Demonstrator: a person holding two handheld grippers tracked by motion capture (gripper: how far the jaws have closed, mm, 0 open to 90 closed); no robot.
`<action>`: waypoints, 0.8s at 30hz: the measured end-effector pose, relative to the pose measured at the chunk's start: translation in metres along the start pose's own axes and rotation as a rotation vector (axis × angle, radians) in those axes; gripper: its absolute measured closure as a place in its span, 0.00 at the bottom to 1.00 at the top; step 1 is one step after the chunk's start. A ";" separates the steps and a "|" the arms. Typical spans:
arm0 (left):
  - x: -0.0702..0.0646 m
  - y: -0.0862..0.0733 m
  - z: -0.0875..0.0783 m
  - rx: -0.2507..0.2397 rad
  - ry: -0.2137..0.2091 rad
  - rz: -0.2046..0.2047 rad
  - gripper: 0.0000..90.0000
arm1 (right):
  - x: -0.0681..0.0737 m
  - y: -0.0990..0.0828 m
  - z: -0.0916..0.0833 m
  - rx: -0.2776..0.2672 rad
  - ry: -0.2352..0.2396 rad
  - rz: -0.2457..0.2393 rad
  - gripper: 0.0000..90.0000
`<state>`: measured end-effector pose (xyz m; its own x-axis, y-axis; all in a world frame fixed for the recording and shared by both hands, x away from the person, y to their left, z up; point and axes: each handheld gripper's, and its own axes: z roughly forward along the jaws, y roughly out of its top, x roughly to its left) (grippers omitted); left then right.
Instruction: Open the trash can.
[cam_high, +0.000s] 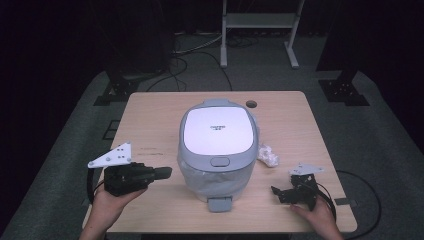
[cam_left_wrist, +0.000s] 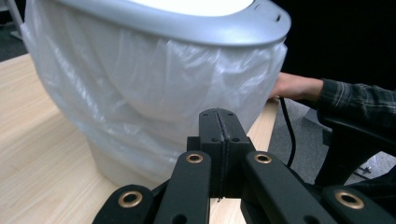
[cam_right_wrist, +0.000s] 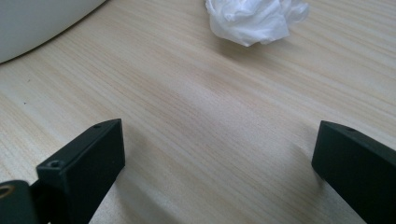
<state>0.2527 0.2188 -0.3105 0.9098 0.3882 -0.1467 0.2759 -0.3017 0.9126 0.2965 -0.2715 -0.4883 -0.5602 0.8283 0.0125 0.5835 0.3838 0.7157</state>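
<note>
Your left gripper (cam_high: 164, 173) hangs above the surface (cam_high: 150, 125), jaws pressed together on nothing, pointing at the lined bin (cam_high: 218, 150) at centre. Your right gripper (cam_high: 278, 191) rests low, jaws spread wide and empty, near the crumpled tissue (cam_right_wrist: 256, 19) lying just right of the bin

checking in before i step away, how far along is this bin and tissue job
Done: the grey pedal bin with white lid is lined with a clear plastic bag, lid closed. In hand: nothing; the left gripper is shut and empty beside the bin, the right gripper open on the table. Left: the crumpled white tissue lies untouched on the wooden table.
</note>
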 end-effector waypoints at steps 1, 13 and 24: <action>-0.002 0.003 0.000 -0.004 -0.003 0.003 1.00 | 0.000 0.000 0.000 0.000 0.000 0.000 0.02; -0.011 0.025 0.004 -0.022 -0.023 0.039 1.00 | 0.000 0.000 0.000 0.000 0.000 -0.001 0.02; -0.017 0.052 0.015 -0.041 -0.032 0.078 1.00 | 0.000 0.000 0.000 0.000 0.000 0.000 0.02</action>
<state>0.2563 0.1833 -0.2659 0.9377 0.3367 -0.0860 0.1914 -0.2940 0.9364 0.2965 -0.2715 -0.4883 -0.5602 0.8283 0.0125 0.5834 0.3838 0.7157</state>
